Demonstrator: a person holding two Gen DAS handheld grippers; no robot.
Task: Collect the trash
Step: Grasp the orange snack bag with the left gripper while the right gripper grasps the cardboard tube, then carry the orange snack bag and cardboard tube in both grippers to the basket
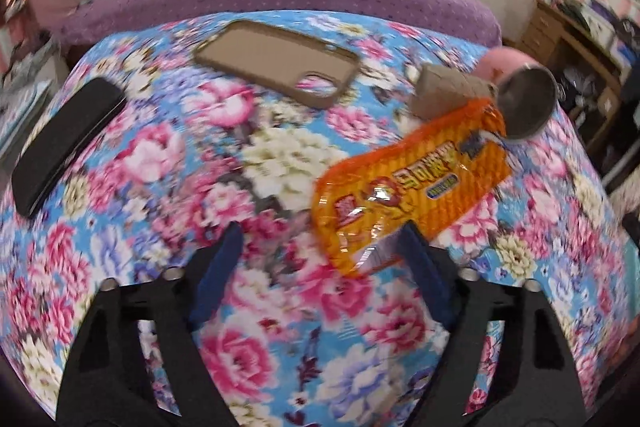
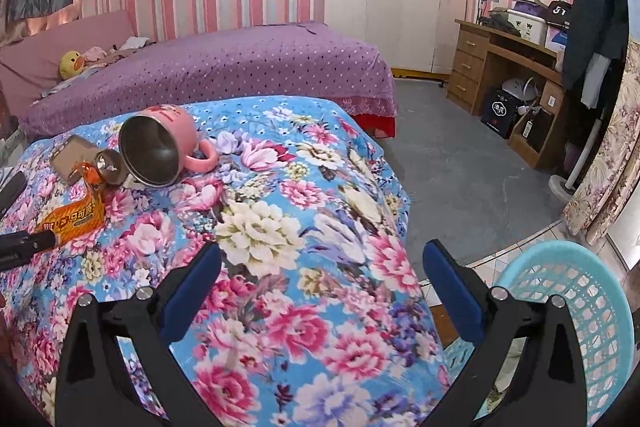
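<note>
An orange snack wrapper (image 1: 416,183) lies on the floral cloth (image 1: 260,155), just ahead and right of my left gripper (image 1: 320,247), which is open; its right finger touches the wrapper's near edge. A crumpled brown paper lump (image 1: 448,91) lies beyond the wrapper. In the right wrist view the wrapper (image 2: 74,215) and the lump (image 2: 108,165) lie at far left. My right gripper (image 2: 320,267) is open and empty over the cloth's right side. A light blue trash basket (image 2: 572,311) stands on the floor at lower right.
A pink mug (image 2: 164,147) lies on its side by the lump. A tan phone case (image 1: 276,61) and a black phone (image 1: 64,147) lie on the cloth. A purple bed (image 2: 224,67) is behind; a wooden desk (image 2: 500,67) stands right.
</note>
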